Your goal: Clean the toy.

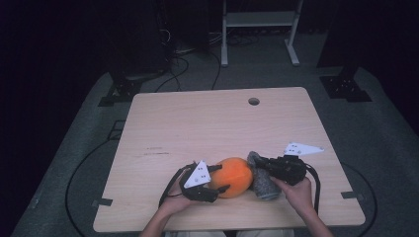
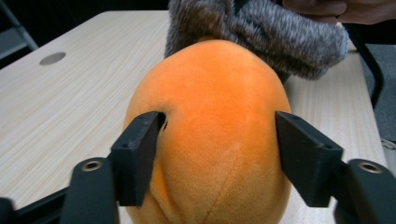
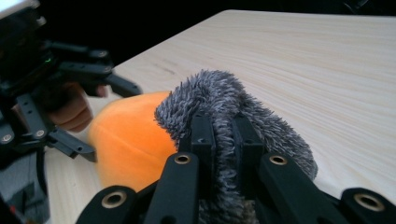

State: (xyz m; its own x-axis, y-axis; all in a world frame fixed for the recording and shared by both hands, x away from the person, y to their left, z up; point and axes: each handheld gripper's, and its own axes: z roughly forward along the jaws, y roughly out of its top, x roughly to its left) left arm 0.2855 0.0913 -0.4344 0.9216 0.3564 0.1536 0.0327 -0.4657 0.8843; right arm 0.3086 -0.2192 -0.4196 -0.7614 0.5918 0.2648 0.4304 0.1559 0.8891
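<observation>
Lower centre of the high view: all work sits near the front edge.
Surface [image 1: 197, 123]: pale wood, round hole at upper right.
Orange plush [image 1: 233, 176]: round, lies on surface, lower centre, between both tools; touches grey fur at its right.
Grey fur piece [image 1: 263, 185]: fuzzy, just right of orange plush, draped over its far end in left gripper view.
Left tool [image 1: 217, 183]: lower left of plush; jaws astride orange plush [image 2: 212, 135], left pad dents it, right pad at its flank, so gripping it.
Right tool [image 3: 223, 140]: jaws closed tight, pinching grey fur [image 3: 233, 107].
</observation>
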